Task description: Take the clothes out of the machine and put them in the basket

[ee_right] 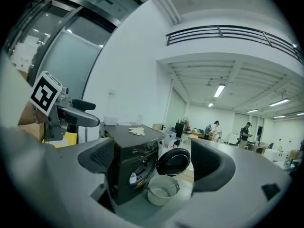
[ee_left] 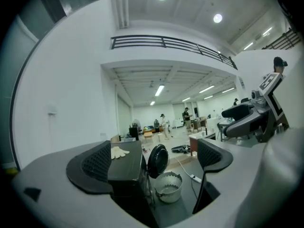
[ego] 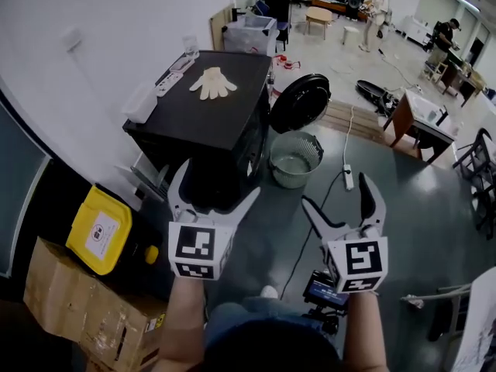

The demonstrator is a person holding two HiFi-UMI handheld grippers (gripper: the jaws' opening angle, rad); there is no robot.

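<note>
Clothes: a pale scrap [ee_right: 134, 177] shows inside the drum of the black machine [ego: 205, 115], whose door [ego: 301, 103] is open. The basket [ego: 308, 152] sits on the floor at its front corner. My left tongs [ego: 218, 183] and right tongs [ego: 337, 196] are both spread, empty, well short. Best to crouch, reach deep, and pinch a thick fold.

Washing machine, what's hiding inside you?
The washing machine has its door swung open. In the right gripper view, something pale shows just inside the opening. Everything deeper in is dark, so I cannot see what else is in there.
</note>
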